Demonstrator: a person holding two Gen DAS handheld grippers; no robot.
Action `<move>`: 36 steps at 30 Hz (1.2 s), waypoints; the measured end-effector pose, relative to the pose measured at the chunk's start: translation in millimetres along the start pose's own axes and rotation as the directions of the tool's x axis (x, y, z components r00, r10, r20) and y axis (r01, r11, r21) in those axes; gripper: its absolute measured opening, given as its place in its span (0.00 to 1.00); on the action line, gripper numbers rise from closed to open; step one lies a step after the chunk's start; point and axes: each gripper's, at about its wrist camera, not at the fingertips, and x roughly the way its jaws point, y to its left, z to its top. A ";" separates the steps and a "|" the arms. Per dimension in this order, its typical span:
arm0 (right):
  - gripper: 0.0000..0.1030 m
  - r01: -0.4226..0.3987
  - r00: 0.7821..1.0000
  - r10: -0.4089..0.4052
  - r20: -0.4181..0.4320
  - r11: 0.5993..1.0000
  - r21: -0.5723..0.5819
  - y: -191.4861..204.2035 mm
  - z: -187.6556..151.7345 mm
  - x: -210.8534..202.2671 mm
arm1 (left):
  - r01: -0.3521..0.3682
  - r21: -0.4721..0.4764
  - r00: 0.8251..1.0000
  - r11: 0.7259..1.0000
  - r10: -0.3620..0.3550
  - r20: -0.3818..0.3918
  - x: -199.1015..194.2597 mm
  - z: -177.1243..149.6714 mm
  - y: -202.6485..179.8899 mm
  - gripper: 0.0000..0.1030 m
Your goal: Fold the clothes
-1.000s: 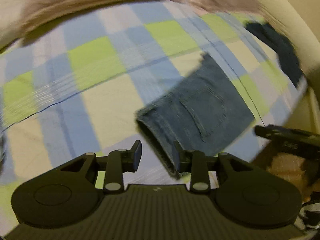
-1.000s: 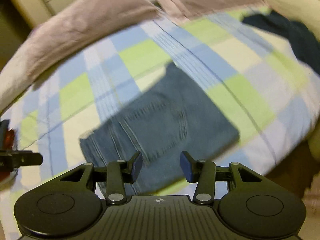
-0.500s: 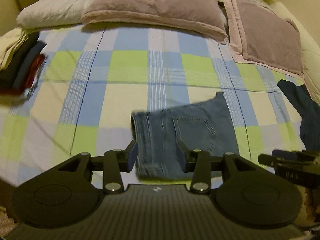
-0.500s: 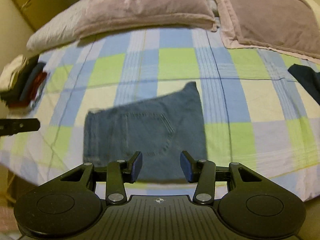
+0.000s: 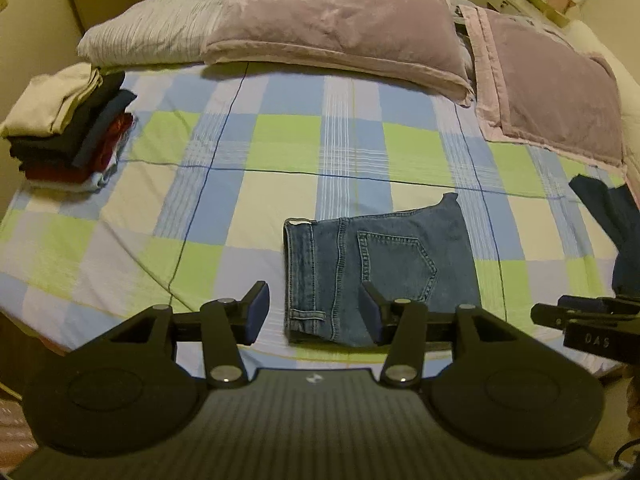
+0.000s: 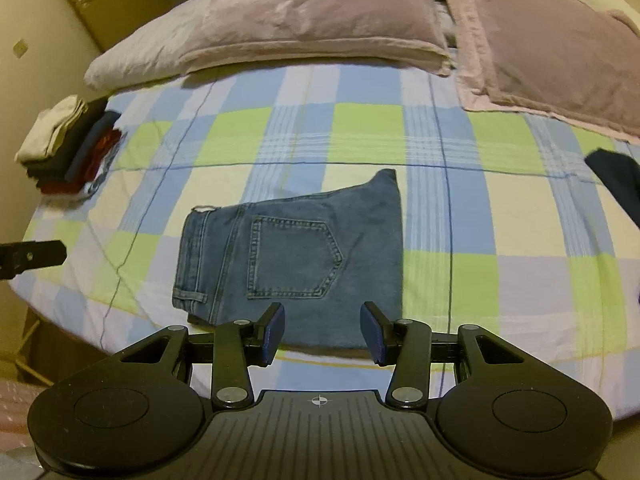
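A folded pair of blue jeans (image 5: 376, 264) lies flat on the checked bedsheet (image 5: 168, 216) near the bed's front edge, back pocket up. It also shows in the right wrist view (image 6: 296, 256). My left gripper (image 5: 314, 312) is open and empty, held above the bed's front edge near the jeans' waistband end. My right gripper (image 6: 323, 334) is open and empty, held just in front of the jeans' near edge. The right gripper's tip shows at the right of the left wrist view (image 5: 588, 320).
A stack of folded clothes (image 5: 68, 120) stands at the bed's left side, also in the right wrist view (image 6: 68, 144). A dark navy garment (image 5: 612, 216) lies unfolded at the right edge. Two mauve pillows (image 5: 328, 28) lie along the head of the bed.
Both grippers have pulled back and up from the jeans, so more of the bed shows. The jeans lie folded and still. Both grippers stay open.
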 end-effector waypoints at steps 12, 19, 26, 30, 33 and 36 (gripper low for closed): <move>0.44 0.024 0.999 -0.021 -0.024 0.991 0.128 46.0 -21.2 -2.2 | 0.012 0.124 1.000 0.992 -0.012 -0.001 -12.4 -5.7 38.4 0.49; 0.44 0.061 0.998 -0.056 -0.030 0.980 0.187 86.1 -36.8 -0.3 | 0.055 0.172 0.998 0.983 -0.052 -0.024 -10.2 -10.6 76.5 0.49; 0.44 0.112 0.993 -0.101 -0.056 0.959 0.260 112.7 -61.2 5.9 | 0.099 0.217 0.994 0.971 -0.085 -0.073 4.6 -16.1 104.8 0.49; 0.44 0.137 0.990 -0.121 -0.072 0.942 0.307 116.6 -70.9 7.6 | 0.116 0.224 0.990 0.968 -0.096 -0.101 12.2 -19.3 112.5 0.49; 0.44 0.155 0.988 -0.140 -0.069 0.937 0.313 116.6 -68.5 7.7 | 0.133 0.223 0.987 0.966 -0.110 -0.114 15.9 -20.0 116.0 0.49; 0.44 0.164 0.986 -0.153 -0.061 0.941 0.294 117.0 -62.6 9.3 | 0.161 0.191 0.982 0.968 -0.138 -0.128 21.5 -17.4 121.4 0.49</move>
